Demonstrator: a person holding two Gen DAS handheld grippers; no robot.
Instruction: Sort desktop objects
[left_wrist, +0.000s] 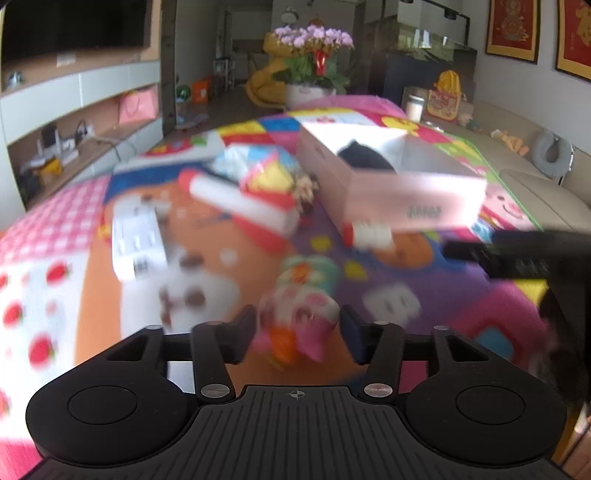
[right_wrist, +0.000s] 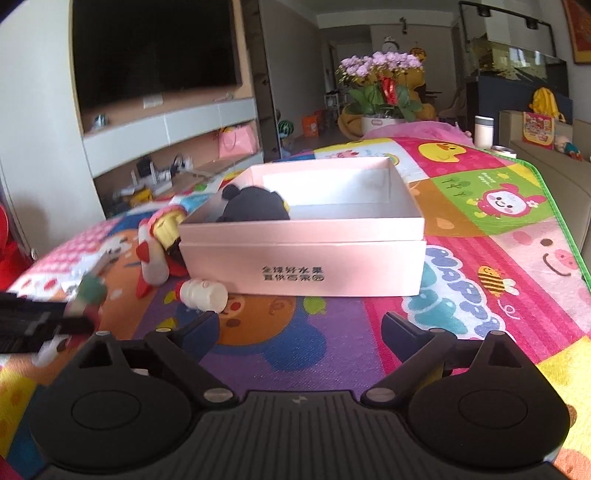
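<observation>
Surface: a tabletop covered by a woven cartoon-print mat (right_wrist: 332, 325) in patchwork panels of purple, pink, green and orange.
Box: a pale pink cardboard box (right_wrist: 303, 258), rectangular, smooth, open-topped with a white inside and dark printed characters on its near wall; a black plush toy (right_wrist: 255, 206) sits in its left end.
Pig toy: a small glossy pink figurine (left_wrist: 299, 321) with orange and teal parts, rounded and blurred in the left wrist view.
Left gripper: the left gripper (left_wrist: 297, 332) has its dark fingers partly closed, one on each side of the pig toy; blur hides whether they touch it.
Pig toy position: at 12 o'clock from the left gripper, right between the fingers, with the box farther off at 1 o'clock.
Right gripper: the right gripper (right_wrist: 299, 328) is spread wide over bare purple mat, with nothing between its fingers.
Bottle: a small white ribbed bottle (right_wrist: 203, 293) with a red end lies on its side against the box's near left corner, at 11 o'clock from the right gripper.
Other clutter: a red and white plush (right_wrist: 155, 258) lies left of the box; a flat white packet (left_wrist: 136, 240) lies at 10 o'clock from the left gripper.
</observation>
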